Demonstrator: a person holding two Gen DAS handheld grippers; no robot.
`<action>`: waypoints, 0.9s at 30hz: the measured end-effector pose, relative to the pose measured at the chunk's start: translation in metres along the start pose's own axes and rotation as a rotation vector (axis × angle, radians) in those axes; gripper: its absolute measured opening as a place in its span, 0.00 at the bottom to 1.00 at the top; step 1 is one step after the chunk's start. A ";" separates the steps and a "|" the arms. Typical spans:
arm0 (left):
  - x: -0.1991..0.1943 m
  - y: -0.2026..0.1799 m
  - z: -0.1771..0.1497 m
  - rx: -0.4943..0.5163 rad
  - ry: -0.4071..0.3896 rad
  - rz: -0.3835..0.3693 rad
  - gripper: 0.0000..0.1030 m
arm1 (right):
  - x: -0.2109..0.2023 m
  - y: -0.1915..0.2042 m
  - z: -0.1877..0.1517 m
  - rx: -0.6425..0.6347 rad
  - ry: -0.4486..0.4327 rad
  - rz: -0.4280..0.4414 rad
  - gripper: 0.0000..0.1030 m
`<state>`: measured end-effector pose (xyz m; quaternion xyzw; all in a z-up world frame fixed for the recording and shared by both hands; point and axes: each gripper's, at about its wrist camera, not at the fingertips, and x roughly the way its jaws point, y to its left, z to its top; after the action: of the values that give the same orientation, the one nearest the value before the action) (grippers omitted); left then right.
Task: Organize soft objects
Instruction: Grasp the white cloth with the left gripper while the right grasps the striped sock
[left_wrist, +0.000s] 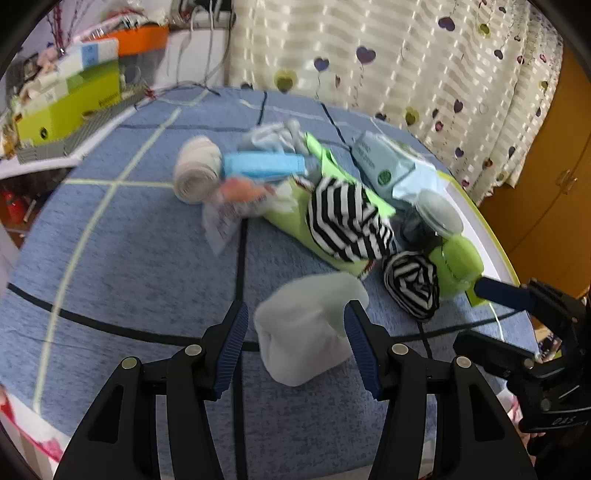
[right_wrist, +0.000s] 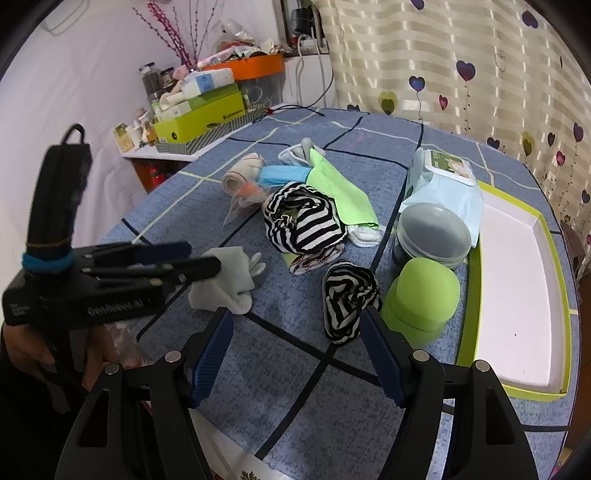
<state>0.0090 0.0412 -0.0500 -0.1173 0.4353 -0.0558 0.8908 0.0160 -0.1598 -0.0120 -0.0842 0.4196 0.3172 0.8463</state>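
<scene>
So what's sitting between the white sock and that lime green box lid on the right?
In the right wrist view, between the white sock and the box lid lie a rolled striped cloth and a green cap.

Two wrist fisheyes, both tilted down over one blue checked tablecloth (left_wrist: 129, 258)

The left wrist view sits low and close, looking along its own fingers at a pale grey sock (left_wrist: 306, 332) just ahead, with the curtain (left_wrist: 424, 74) beyond; the right gripper (left_wrist: 491, 291) enters at its right edge; the right wrist view looks from further right, facing the same way, and catches the left gripper (right_wrist: 199, 258) side-on at its left; both share the striped roll (left_wrist: 412, 288) (right_wrist: 349, 299), the green cap (left_wrist: 458, 266) (right_wrist: 421, 295), the wipes pack (left_wrist: 391, 166) (right_wrist: 443, 177), the white tray (left_wrist: 476, 236) (right_wrist: 517, 295) and the cluttered shelf (left_wrist: 66, 107) (right_wrist: 195, 110).
</scene>
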 end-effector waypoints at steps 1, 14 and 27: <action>0.003 0.000 -0.001 0.000 0.008 -0.010 0.54 | 0.000 0.000 0.001 -0.002 0.000 -0.002 0.69; 0.023 0.006 -0.003 -0.040 0.044 -0.073 0.41 | 0.014 -0.001 0.024 -0.027 -0.013 -0.027 0.69; -0.006 0.046 0.011 -0.121 -0.058 -0.038 0.32 | 0.068 0.004 0.069 -0.066 0.011 -0.001 0.69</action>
<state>0.0134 0.0887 -0.0507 -0.1809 0.4095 -0.0430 0.8932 0.0893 -0.0965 -0.0192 -0.1139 0.4134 0.3299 0.8410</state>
